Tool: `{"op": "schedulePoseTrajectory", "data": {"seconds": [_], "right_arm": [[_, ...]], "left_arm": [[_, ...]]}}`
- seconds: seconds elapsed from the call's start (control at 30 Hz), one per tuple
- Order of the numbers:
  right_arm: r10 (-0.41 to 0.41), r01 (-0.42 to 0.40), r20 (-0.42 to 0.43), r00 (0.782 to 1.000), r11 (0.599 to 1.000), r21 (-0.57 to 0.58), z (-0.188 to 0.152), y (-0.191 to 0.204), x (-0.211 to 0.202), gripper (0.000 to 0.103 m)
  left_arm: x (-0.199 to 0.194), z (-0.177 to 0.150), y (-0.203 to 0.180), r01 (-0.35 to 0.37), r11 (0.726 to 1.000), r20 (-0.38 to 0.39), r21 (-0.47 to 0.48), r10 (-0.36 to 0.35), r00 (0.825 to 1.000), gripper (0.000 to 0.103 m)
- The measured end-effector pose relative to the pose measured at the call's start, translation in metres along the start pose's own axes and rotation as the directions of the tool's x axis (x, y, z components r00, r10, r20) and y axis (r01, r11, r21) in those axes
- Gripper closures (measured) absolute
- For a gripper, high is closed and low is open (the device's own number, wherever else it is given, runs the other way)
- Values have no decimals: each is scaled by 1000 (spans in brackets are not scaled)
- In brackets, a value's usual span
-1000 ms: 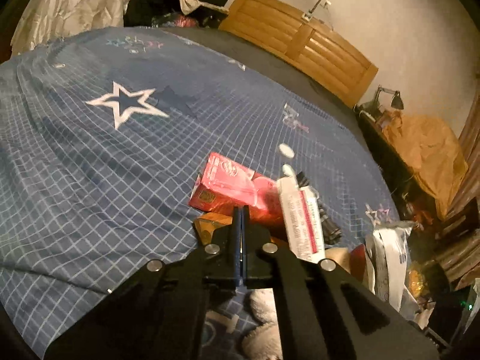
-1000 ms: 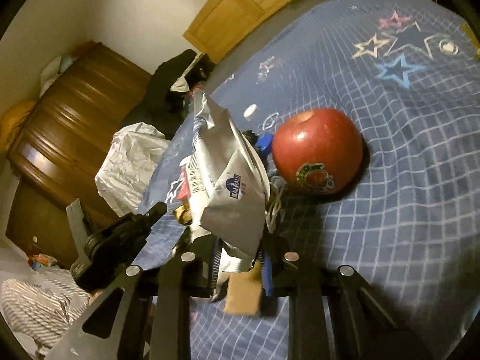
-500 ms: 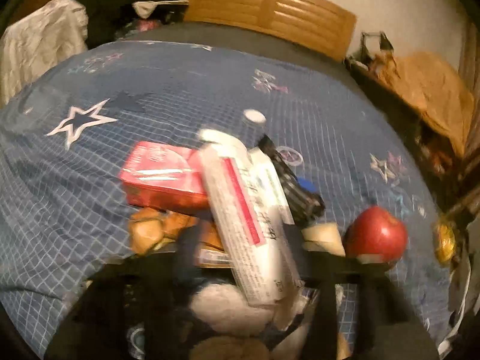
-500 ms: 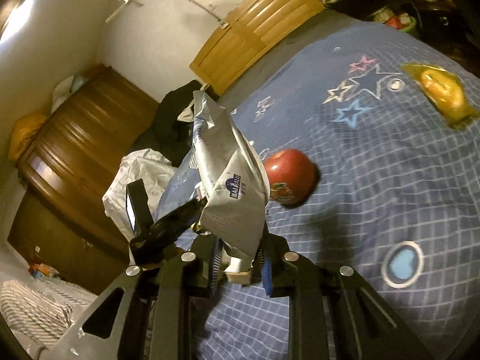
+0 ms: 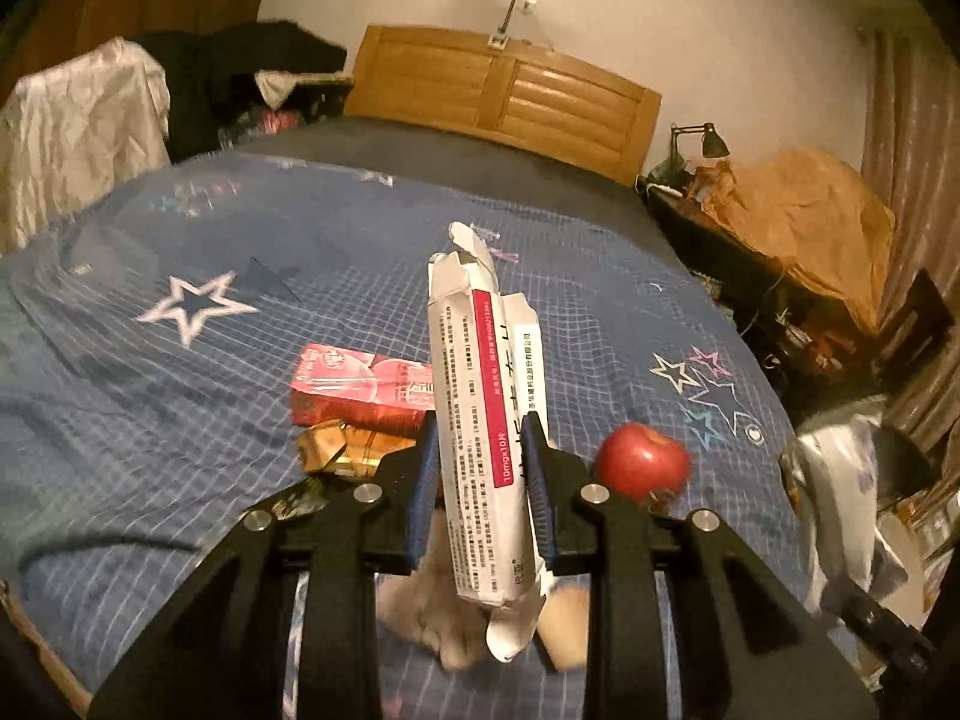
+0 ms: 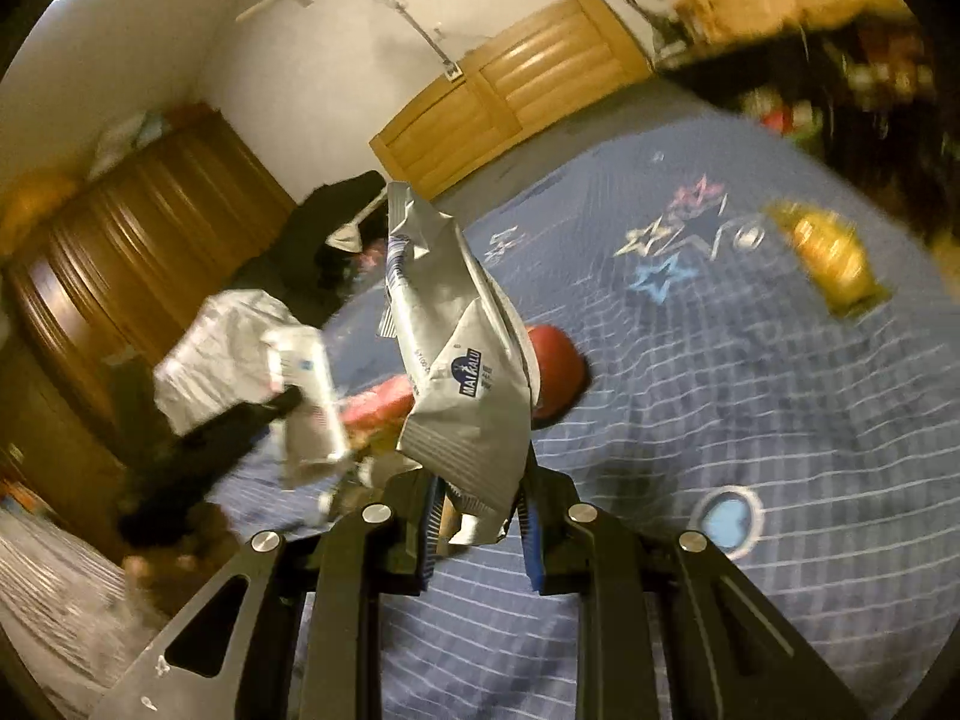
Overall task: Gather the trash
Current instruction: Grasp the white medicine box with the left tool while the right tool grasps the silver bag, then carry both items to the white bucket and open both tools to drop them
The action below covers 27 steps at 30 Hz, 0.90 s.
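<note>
A left claw (image 5: 480, 462) grips a long white cardboard carton (image 5: 486, 438), its top flap torn open and a magenta band of print running down one face; the jaws are closing, the blue pads pressing on its narrow sides, and the box stands nearly upright above a bed (image 5: 180, 420) spread with a blue grid-checked quilt printed with stars. Below it on the quilt lie a glossy pink-red box (image 5: 354, 390), a crumpled gold foil wrapper (image 5: 336, 450) touching the pink box's near edge, and a round red apple (image 5: 642, 459) just to the right of the claw. Something pale and fluffy sits under the carton's lower end (too blurred to identify).

The right claw (image 6: 477, 522) is clamped on the bottom of a creased silver foil pouch (image 6: 462, 372) with a blue logo, the pouch puffed out and rising upward from the fingers. Behind it the apple (image 6: 561, 372) shows as a red curve, partly hidden.

Only the right wrist view takes in a yellow wrapper (image 6: 831, 258) lying well apart on the quilt's far side, a dark wooden wardrobe (image 6: 120, 252), and the left claw seen from outside, blurred, carrying the white carton (image 6: 312, 396). Only the left wrist view shows the gold wrapper clearly, plus a slatted wooden headboard (image 5: 504, 96) square-on and a heap of brown paper (image 5: 804, 222) beside a desk lamp (image 5: 708, 141).
</note>
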State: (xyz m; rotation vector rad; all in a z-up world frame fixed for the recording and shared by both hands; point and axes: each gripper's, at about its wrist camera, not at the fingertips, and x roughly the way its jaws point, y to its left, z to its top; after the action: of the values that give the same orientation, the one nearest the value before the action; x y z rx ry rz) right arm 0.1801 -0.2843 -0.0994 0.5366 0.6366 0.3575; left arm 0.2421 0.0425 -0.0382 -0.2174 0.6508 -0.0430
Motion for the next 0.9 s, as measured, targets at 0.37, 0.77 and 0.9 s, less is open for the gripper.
{"op": "schedulePoseTrajectory", "data": {"seconds": [0.37, 0.77, 0.9], "right_arm": [[-140, 139, 6, 990, 983, -121, -48, 23, -34, 80], [-174, 181, 57, 983, 969, -170, -60, 40, -60, 80], [-196, 210, 100, 975, 965, -158, -52, 33, -75, 80]], "left_arm": [[-50, -49, -48, -147, 971, 93, 191, 131, 987, 77], [-68, -59, -68, -179, 950, 142, 257, 146, 979, 77], [-70, -57, -82, -171, 946, 155, 276, 132, 979, 77]]}}
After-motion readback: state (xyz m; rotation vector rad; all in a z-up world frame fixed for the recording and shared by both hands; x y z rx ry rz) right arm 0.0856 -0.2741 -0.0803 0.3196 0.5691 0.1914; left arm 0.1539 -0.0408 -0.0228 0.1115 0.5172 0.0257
